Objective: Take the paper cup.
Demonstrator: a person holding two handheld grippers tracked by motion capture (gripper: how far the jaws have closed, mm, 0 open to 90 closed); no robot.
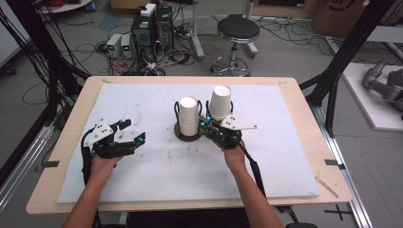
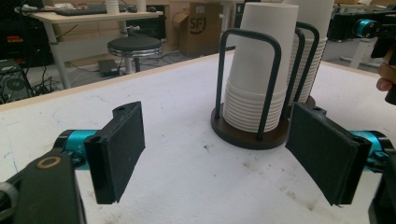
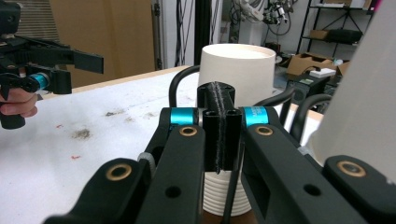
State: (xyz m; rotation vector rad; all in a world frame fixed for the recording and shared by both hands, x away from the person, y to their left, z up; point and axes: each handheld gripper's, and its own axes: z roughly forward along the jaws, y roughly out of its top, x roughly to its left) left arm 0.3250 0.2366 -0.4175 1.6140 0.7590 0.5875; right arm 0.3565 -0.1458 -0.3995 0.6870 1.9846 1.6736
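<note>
- Two stacks of white paper cups stand in a dark cup holder point(image 1: 189, 136) in the middle of the tabletop point(image 1: 294, 166).
- The left stack point(image 1: 188, 115) sits low in the holder.
- The right stack point(image 1: 221, 102) stands higher, and it leans a bit.
- The right gripper point(image 1: 209, 122) is just near the right stack, touching or almost touching it.
- Its fingers point(image 3: 223, 122) are pressed flat together. I see nothing between them, so no cup is held.
- The left gripper point(image 1: 131, 132) waits well to the left of the holder, with its fingers point(image 2: 122, 148) spread wide and empty.
- No cup lies loose on the tabletop.
- I think the work is at its start: pulling a cup out is still left to do.
</note>
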